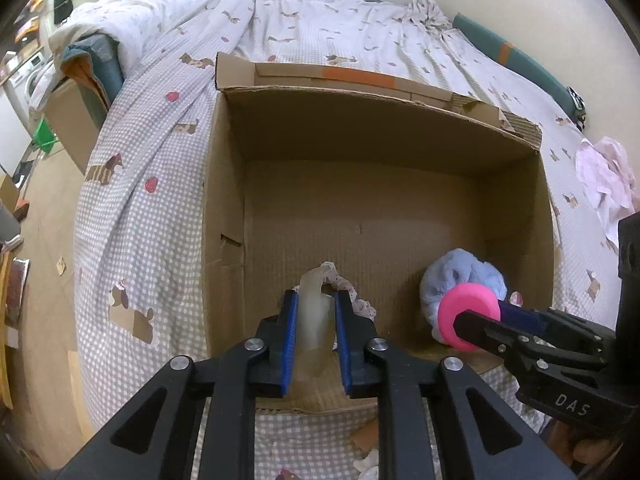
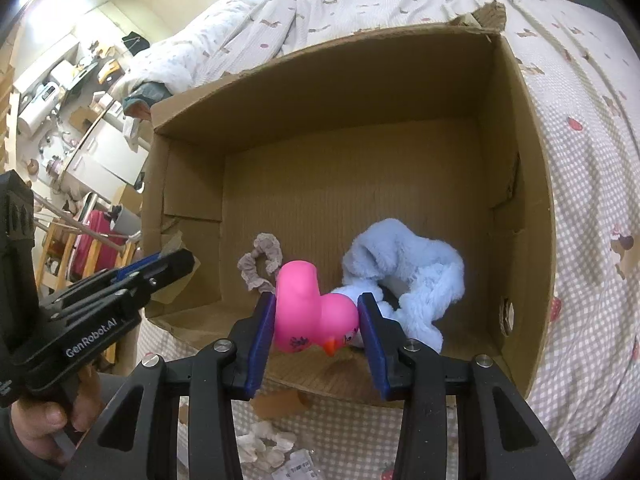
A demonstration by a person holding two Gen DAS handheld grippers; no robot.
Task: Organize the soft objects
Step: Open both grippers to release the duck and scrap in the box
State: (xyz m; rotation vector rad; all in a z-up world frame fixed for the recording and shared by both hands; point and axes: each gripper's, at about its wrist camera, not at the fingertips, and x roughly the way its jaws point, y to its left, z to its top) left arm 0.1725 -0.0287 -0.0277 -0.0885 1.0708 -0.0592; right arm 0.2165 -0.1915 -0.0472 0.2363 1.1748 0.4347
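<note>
The right gripper (image 2: 318,320) squeezes a glossy pink rubber duck (image 2: 312,312) over the cardboard box (image 2: 532,184) on the bed (image 1: 152,216). The left gripper (image 1: 316,320) pinches a pale translucent soft toy (image 1: 314,320). Inside lie a fluffy blue headband (image 2: 412,276) and a beige scrunchie (image 2: 264,258).

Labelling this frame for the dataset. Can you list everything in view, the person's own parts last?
open cardboard box: 1, brown, on the bed
fluffy plush toy: 1, light blue, on box floor, near right corner
ruffled fabric scrunchie: 1, beige, on box floor, left of the plush
pink rubber duck: 1, orange beak, between the right gripper's fingers
translucent soft piece: 1, whitish, between the left gripper's fingers
checked bedsheet with dog print: 1, grey-white, covers the bed
crumpled cloth: 1, pale pink, on bed right of box
left gripper: black, blue fingers
right gripper: black, blue fingers
</note>
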